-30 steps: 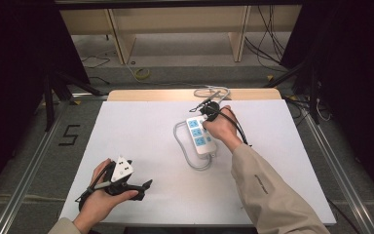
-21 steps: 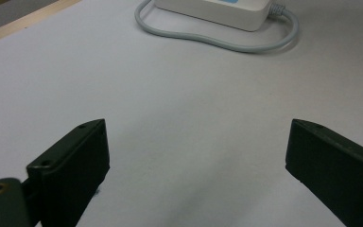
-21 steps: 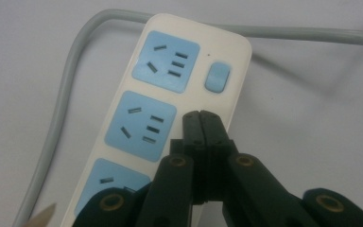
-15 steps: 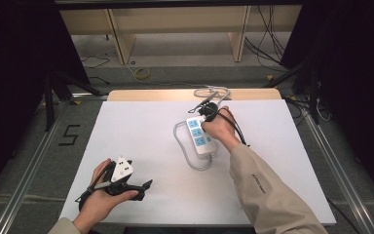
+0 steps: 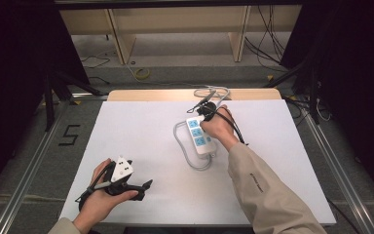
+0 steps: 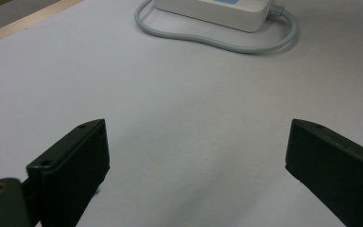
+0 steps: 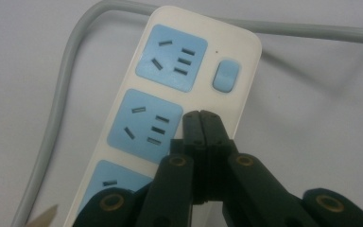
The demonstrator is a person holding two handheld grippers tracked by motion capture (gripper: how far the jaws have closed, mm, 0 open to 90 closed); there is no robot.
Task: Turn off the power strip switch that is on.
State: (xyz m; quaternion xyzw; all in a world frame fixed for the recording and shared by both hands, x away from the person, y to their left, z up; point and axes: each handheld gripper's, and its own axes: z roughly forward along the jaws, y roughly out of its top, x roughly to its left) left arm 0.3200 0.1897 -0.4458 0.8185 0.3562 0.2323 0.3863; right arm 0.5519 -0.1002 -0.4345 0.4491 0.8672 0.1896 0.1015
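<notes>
While right gripper (image 7: 201,124) jaws pressed together, holding nothing, tips sit over white power strip (image 7: 170,118), just short of blue switch (image 7: 226,75); contact with casing cannot tell. Strip lies right of centre on white table (image 5: 141,126), blue sockets up, grey cord (image 5: 187,156) looping round its left side and near end. Left gripper (image 6: 196,156) jaws spread wide, empty, low over bare table at near left corner, well apart from strip.

Power strip (image 5: 200,137) on table (image 5: 141,126), cable (image 5: 185,151) apparently looped left.
</notes>
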